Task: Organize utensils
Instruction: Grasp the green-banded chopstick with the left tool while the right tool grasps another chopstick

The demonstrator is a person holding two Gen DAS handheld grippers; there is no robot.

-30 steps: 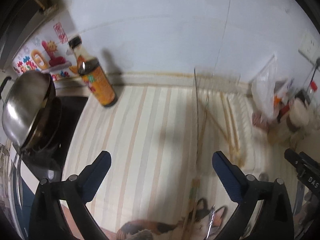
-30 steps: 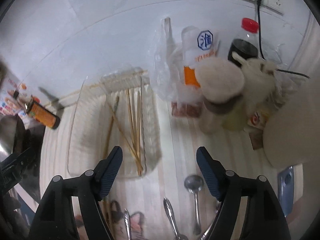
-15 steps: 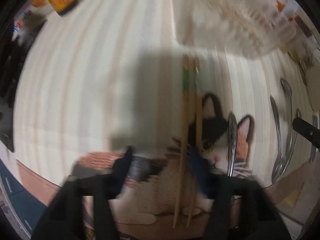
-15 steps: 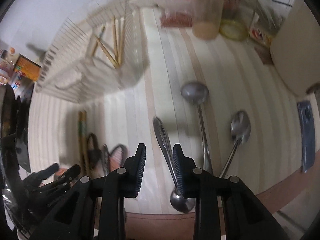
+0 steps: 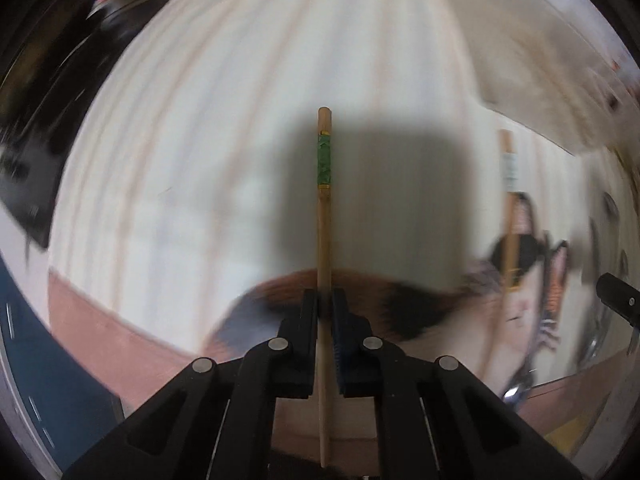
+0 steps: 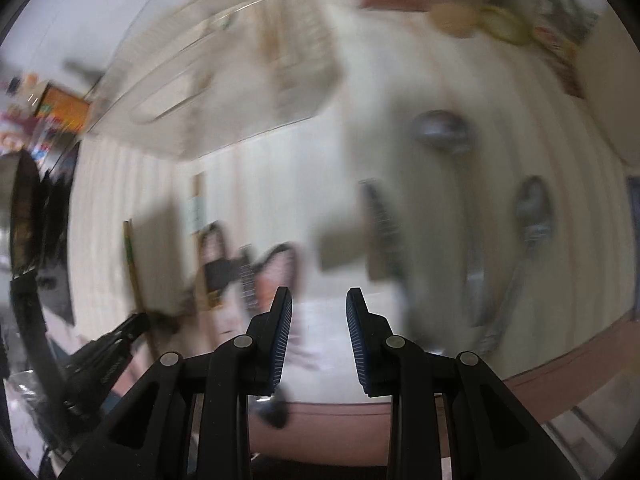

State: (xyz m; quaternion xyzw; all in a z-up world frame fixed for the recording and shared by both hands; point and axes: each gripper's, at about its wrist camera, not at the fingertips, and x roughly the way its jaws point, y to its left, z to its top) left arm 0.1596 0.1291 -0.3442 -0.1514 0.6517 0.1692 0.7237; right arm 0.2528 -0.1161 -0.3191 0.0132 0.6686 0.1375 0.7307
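Note:
My left gripper (image 5: 325,300) is shut on a wooden chopstick with a green band (image 5: 324,216), held above the striped counter and pointing away from me. A second chopstick (image 5: 509,200) lies on the counter to the right, across a cat-print mat (image 5: 516,304). My right gripper (image 6: 319,300) is a little open and empty, above the mat's edge. Metal spoons (image 6: 532,216) lie blurred to its right. The left gripper with its chopstick (image 6: 132,264) shows at the right wrist view's left. A clear plastic utensil tray (image 6: 224,92) sits at the back.
A black stove (image 5: 36,128) is at the far left with an orange-labelled bottle (image 6: 64,106) behind it. Jars and packets (image 6: 480,20) crowd the back right. The counter's brown front edge (image 5: 132,332) runs below the grippers. Both views are motion-blurred.
My left gripper closed on one of the two chopsticks and lifted it leftward off the mat. My right gripper opened slightly and shifted left away from the spoon handle.

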